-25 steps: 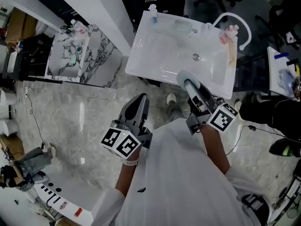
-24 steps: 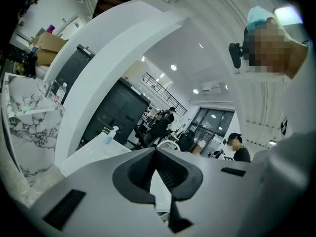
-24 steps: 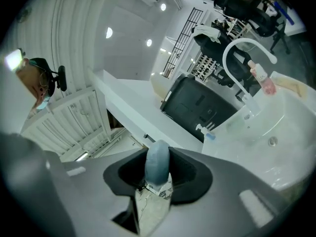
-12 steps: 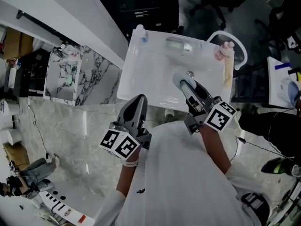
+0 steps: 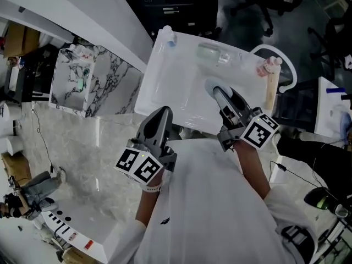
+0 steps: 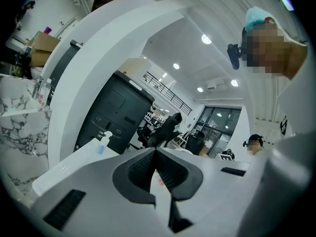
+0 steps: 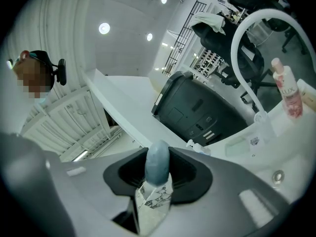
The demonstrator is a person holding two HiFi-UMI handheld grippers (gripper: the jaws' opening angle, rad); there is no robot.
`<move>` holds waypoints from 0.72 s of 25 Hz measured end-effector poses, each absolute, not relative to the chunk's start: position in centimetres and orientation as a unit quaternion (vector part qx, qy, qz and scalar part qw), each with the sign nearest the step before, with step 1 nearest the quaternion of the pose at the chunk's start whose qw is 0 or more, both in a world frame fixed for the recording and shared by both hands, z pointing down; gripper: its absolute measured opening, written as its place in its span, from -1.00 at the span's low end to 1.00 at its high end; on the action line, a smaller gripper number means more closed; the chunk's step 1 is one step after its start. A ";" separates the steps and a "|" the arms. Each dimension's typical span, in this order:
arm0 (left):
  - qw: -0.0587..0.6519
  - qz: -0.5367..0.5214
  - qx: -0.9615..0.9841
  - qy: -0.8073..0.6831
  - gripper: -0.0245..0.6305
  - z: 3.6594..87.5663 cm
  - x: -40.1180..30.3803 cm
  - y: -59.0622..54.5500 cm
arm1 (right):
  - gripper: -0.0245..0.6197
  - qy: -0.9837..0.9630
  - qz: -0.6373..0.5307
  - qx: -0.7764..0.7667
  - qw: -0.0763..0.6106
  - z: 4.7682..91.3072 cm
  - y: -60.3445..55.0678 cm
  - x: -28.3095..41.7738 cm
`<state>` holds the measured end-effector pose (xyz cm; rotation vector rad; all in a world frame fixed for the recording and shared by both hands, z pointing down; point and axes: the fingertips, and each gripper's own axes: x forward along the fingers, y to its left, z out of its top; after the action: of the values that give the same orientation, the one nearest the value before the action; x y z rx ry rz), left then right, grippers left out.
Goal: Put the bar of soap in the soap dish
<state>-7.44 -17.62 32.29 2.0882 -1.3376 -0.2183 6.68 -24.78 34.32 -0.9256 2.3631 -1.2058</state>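
My right gripper (image 5: 215, 91) is shut on a pale blue-grey bar of soap (image 5: 211, 86), held over the basin of the white sink (image 5: 157, 89). In the right gripper view the soap (image 7: 157, 163) stands on end between the dark pads of the gripper (image 7: 157, 171). A clear soap dish (image 5: 211, 52) sits on the sink's far rim; from the right gripper it shows as a translucent tray (image 7: 243, 145). My left gripper (image 5: 163, 113) hangs at the sink's near edge, shut on nothing, and its pads (image 6: 164, 168) meet.
A curved white faucet (image 5: 281, 55) and a pink bottle (image 5: 268, 66) stand at the sink's right end. A small pump bottle (image 5: 168, 36) is at its far left corner. A marble-patterned block (image 5: 82, 81) lies left of the sink; office chairs stand beyond.
Both grippers have moved forward toward the sink. The soap, earlier at the sink's near edge, is now over the basin. Neither gripper's jaws changed.
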 end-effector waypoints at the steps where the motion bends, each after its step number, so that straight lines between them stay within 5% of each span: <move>1: 0.322 -0.081 0.795 -0.508 -0.90 32.4 -7.5 -18.0 | -0.50 0.829 -0.423 -0.326 0.165 34.4 -25.1 6.6; 18: 0.361 -0.054 0.810 -0.460 -0.90 35.1 -5.3 -23.8 | -0.50 0.811 -0.424 -0.372 0.156 36.8 -31.2 7.1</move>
<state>-5.26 -23.79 35.12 2.0868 -1.1852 -0.1385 7.11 -31.16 36.82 -1.0651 2.3215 -1.2139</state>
